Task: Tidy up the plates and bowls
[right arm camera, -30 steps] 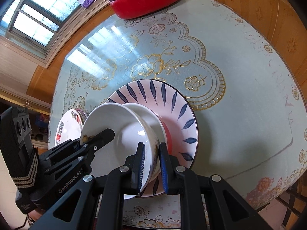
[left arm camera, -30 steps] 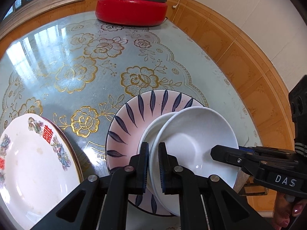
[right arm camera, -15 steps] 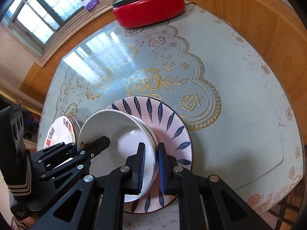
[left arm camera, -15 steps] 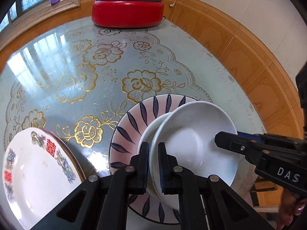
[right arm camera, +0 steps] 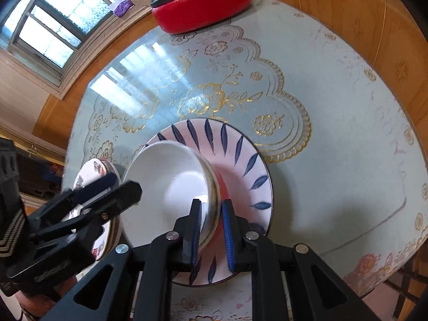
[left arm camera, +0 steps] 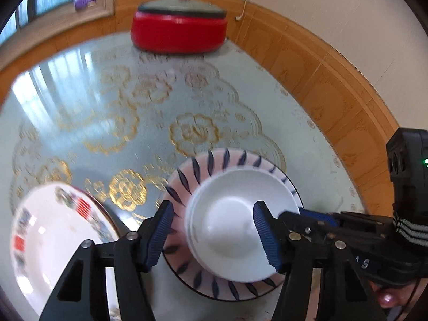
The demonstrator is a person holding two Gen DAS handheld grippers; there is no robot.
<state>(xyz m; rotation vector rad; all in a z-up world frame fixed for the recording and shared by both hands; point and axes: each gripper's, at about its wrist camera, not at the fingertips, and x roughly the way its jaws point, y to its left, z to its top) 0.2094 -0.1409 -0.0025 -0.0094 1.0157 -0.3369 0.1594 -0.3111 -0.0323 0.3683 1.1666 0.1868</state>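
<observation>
A white bowl (left arm camera: 235, 227) sits on a pink plate with blue leaf strokes (left arm camera: 203, 168); a second white rim shows just under the bowl. My left gripper (left arm camera: 212, 234) hangs above the bowl's near side. Its jaws are opening wide and touch nothing. In the right wrist view my right gripper (right arm camera: 211, 231) is shut on the near rim of the white bowl (right arm camera: 168, 187), one pad inside and one outside, and the jaws are easing open slightly. The left gripper (right arm camera: 124, 186) shows at the bowl's left, and the right gripper (left arm camera: 307, 215) reaches in from the right.
A white plate with flowers and red characters (left arm camera: 53, 235) lies left of the pink plate (right arm camera: 235, 155), close to the table edge. A red lidded pot (left arm camera: 179, 34) stands at the far side of the round floral table (right arm camera: 334, 133). Wooden wall panelling runs behind.
My left gripper let go of the bowl's rim, opened wide and rose a little. The bowl went from tilted to lying flatter on the pink plate. The right gripper stayed on the rim.
</observation>
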